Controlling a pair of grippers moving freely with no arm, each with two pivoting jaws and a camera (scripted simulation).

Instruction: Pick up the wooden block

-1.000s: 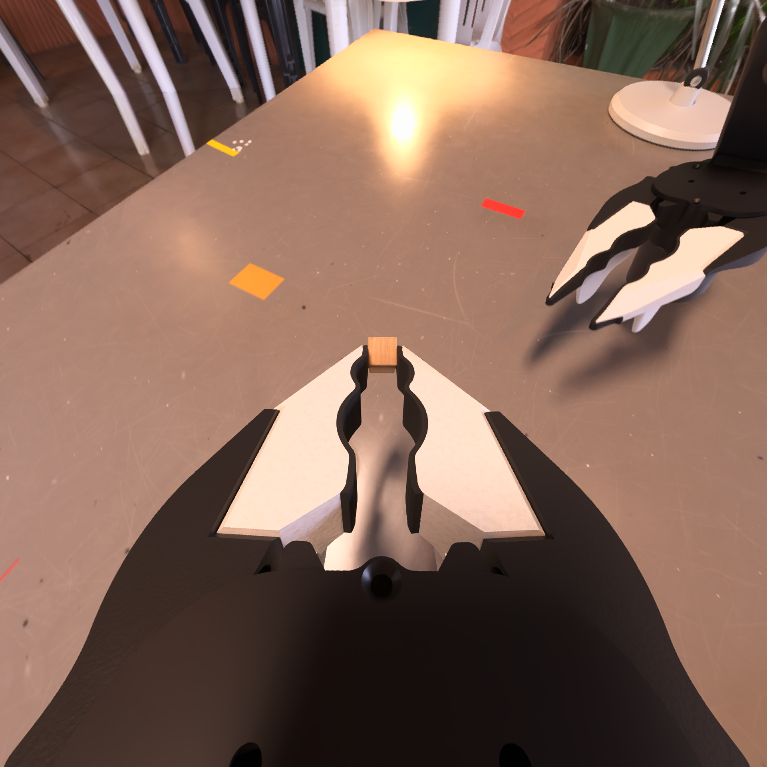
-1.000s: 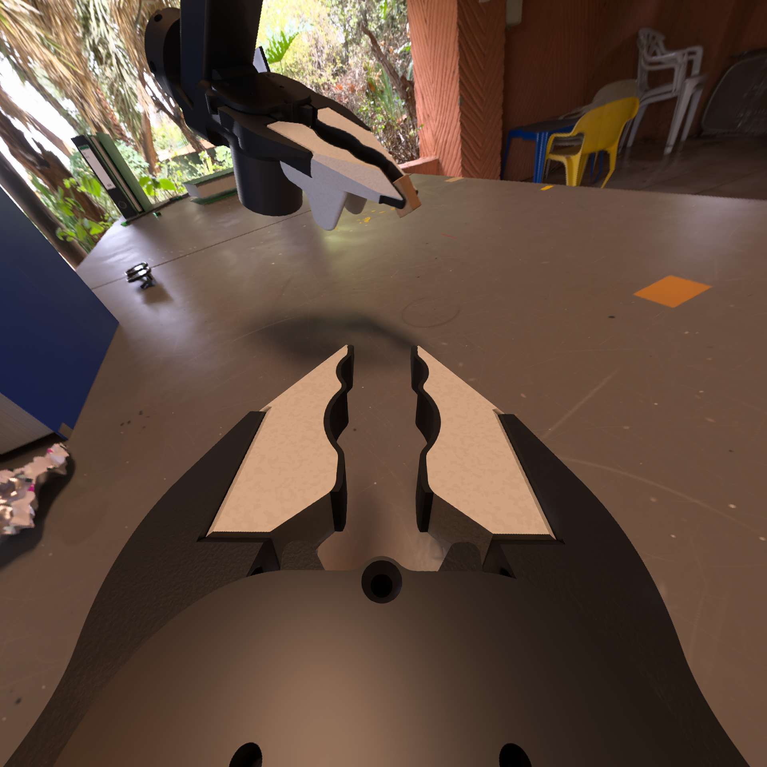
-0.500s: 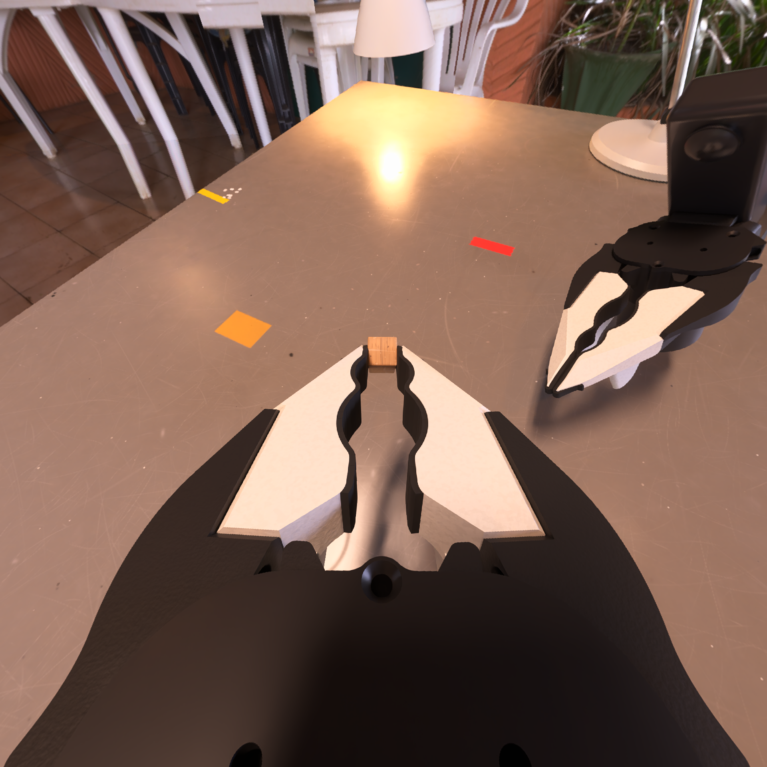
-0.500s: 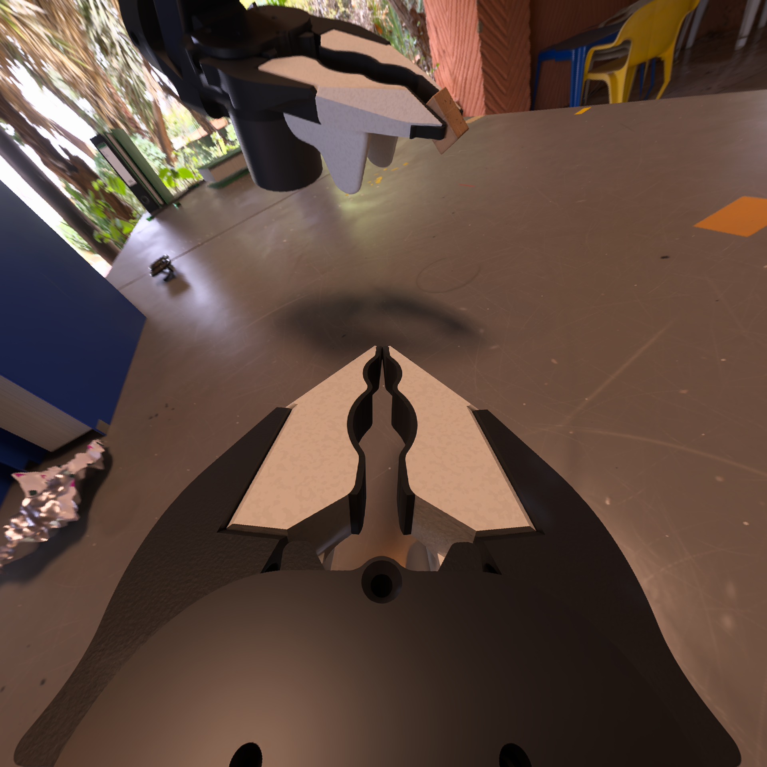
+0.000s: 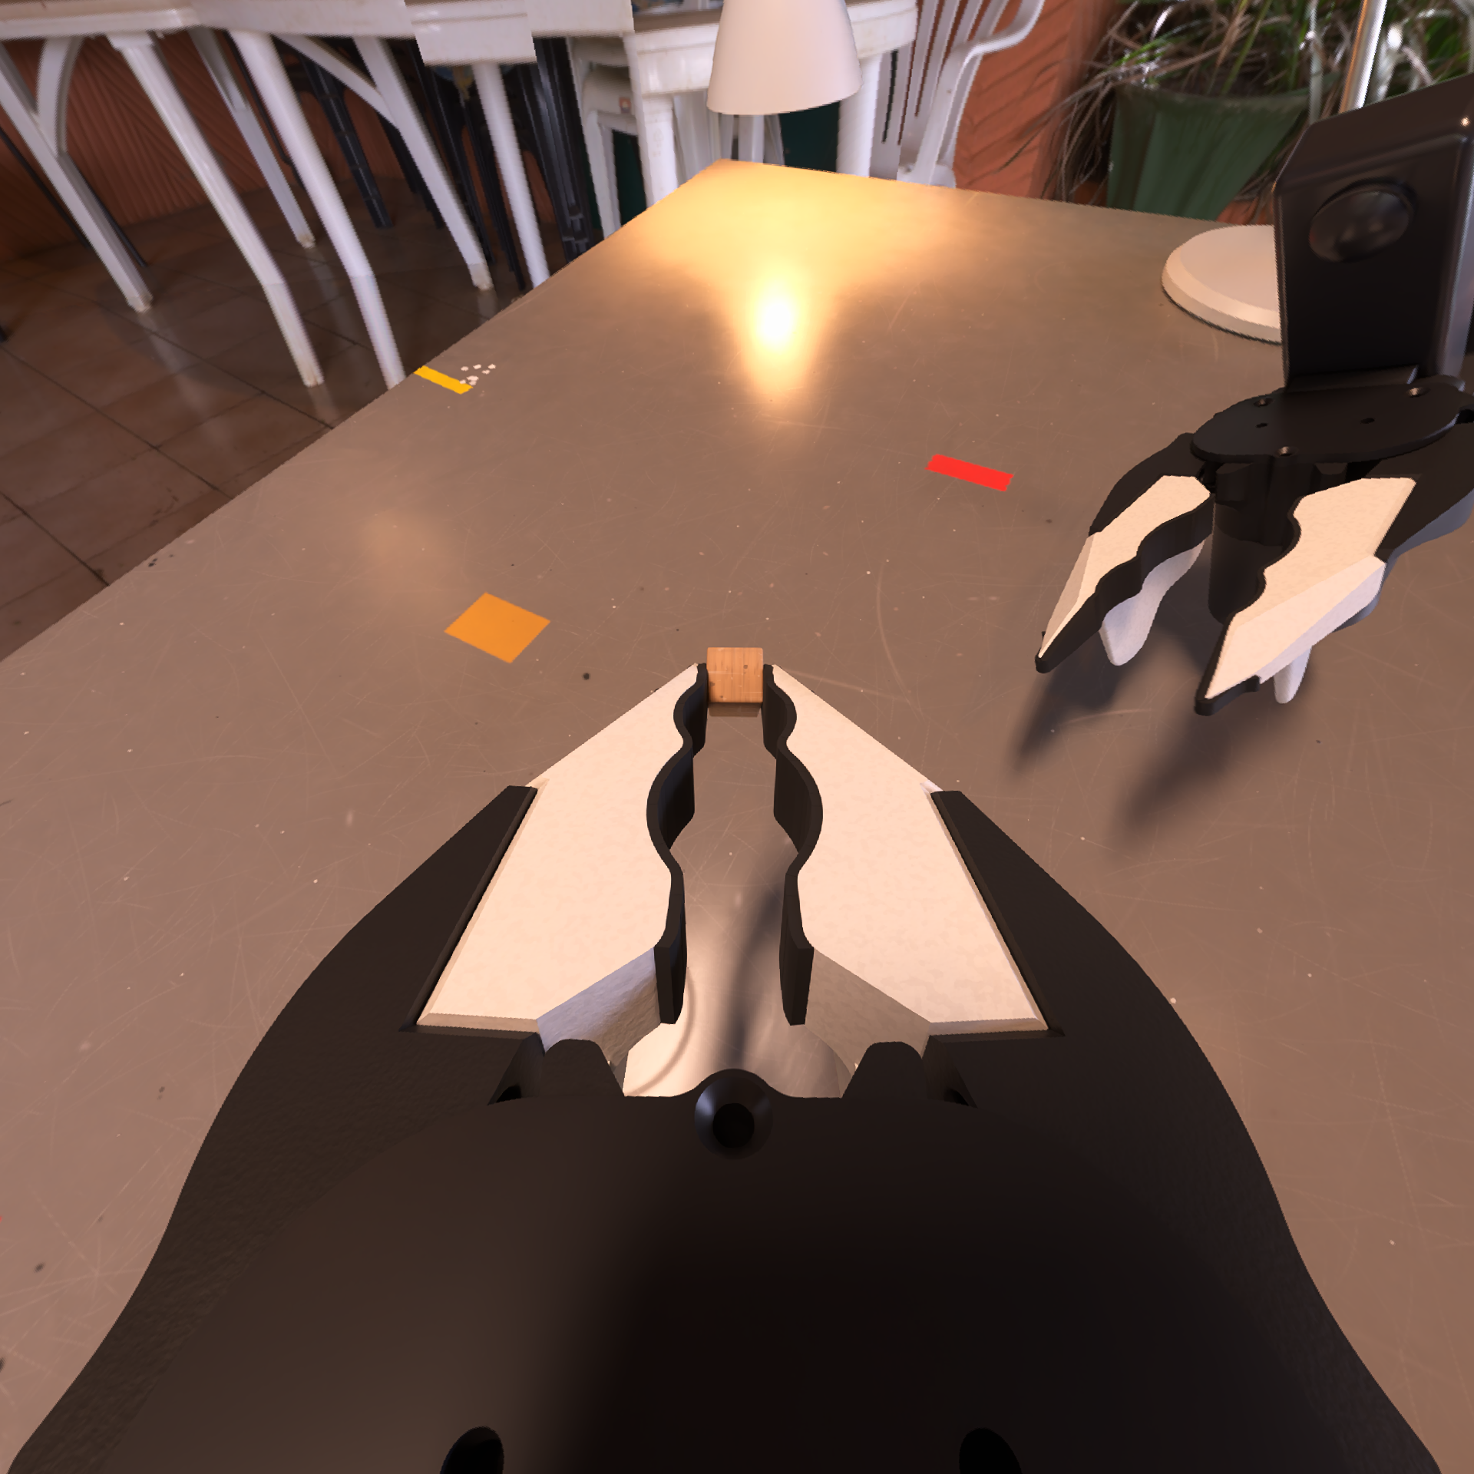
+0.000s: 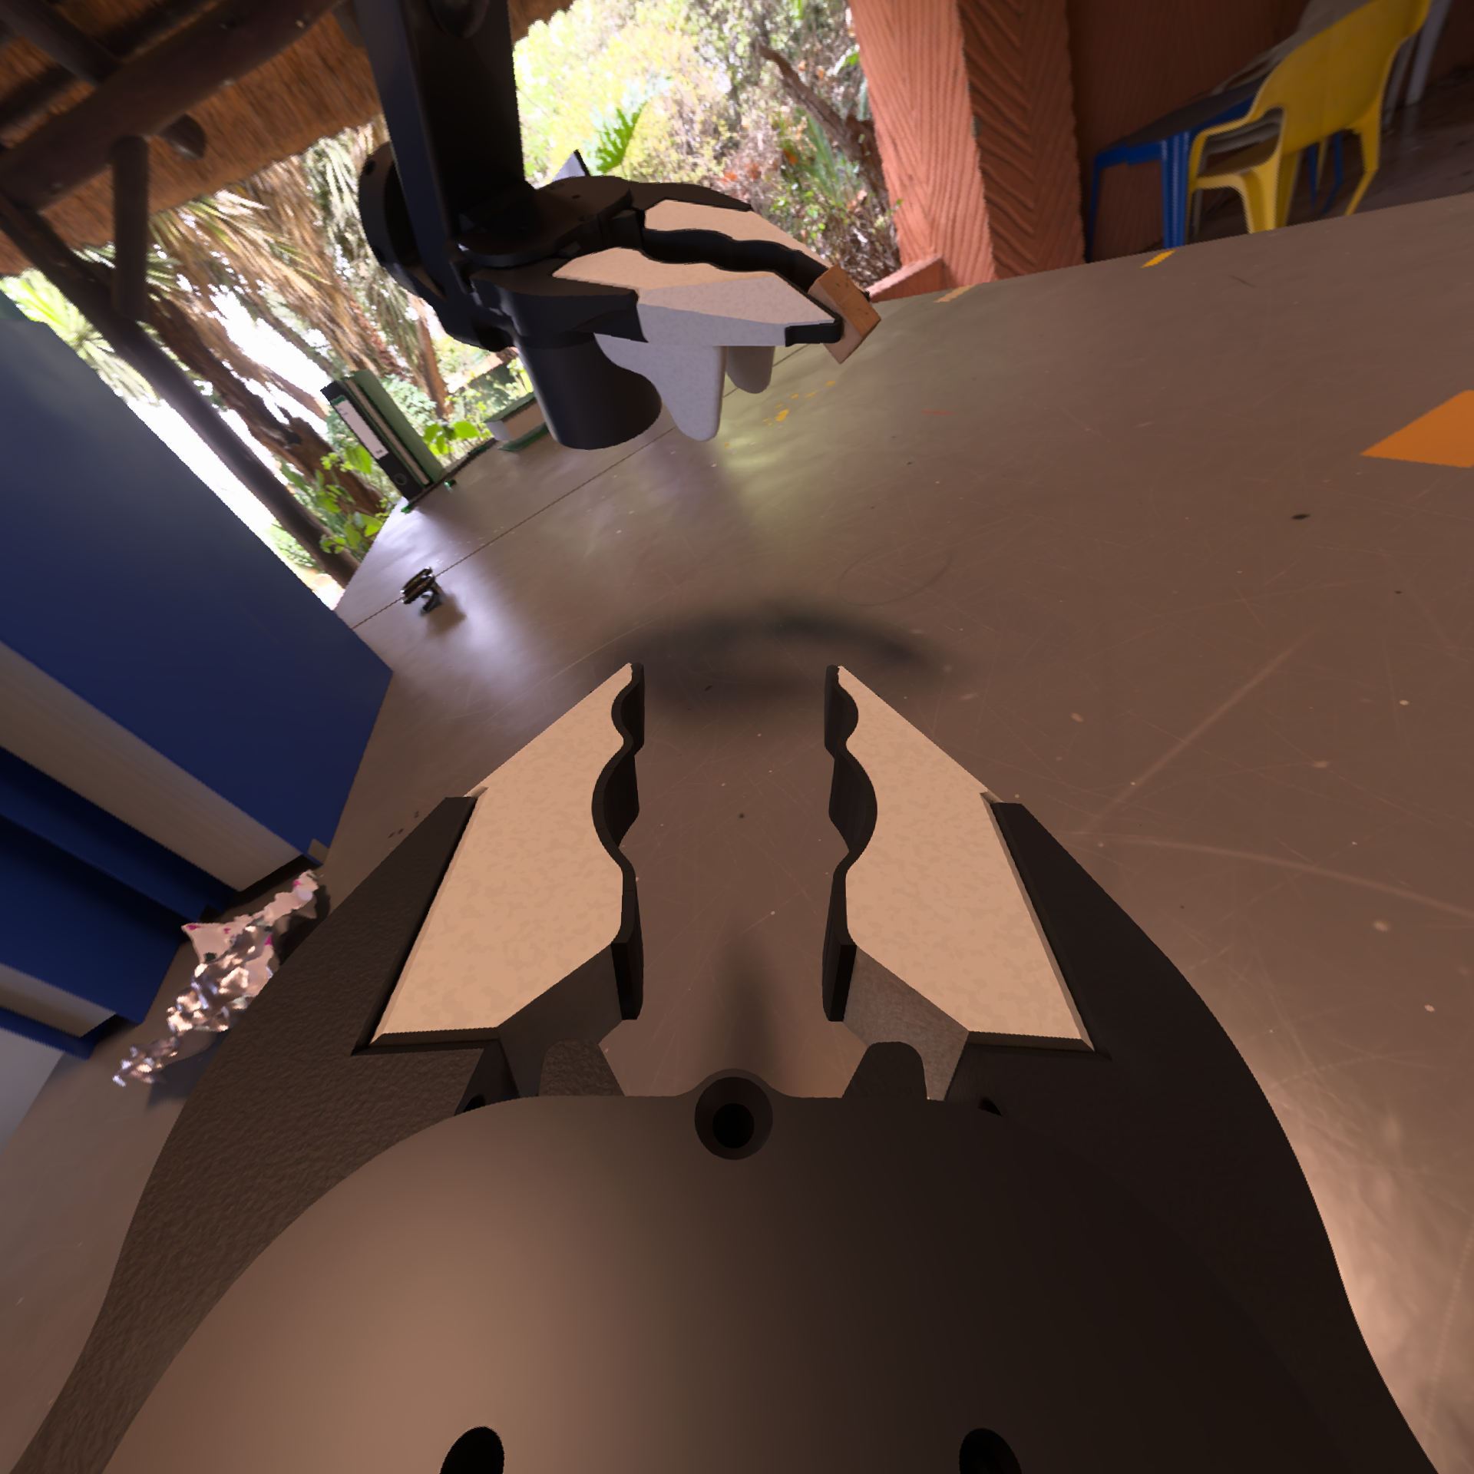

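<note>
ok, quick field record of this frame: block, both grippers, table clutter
wooden block: pinched at the fingertips of the left gripper, lifted clear of the table
right gripper: open, empty, low over the table
markers: orange square, red strip, yellow strip
other: white lamp base, crumpled foil, blue box

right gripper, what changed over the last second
The right gripper shut its fingers half a second ago and has now opened them wide again, empty, low over the table. The left gripper rose a little. Unchanged: it still holds the wooden block at its fingertips, off the table.
</note>
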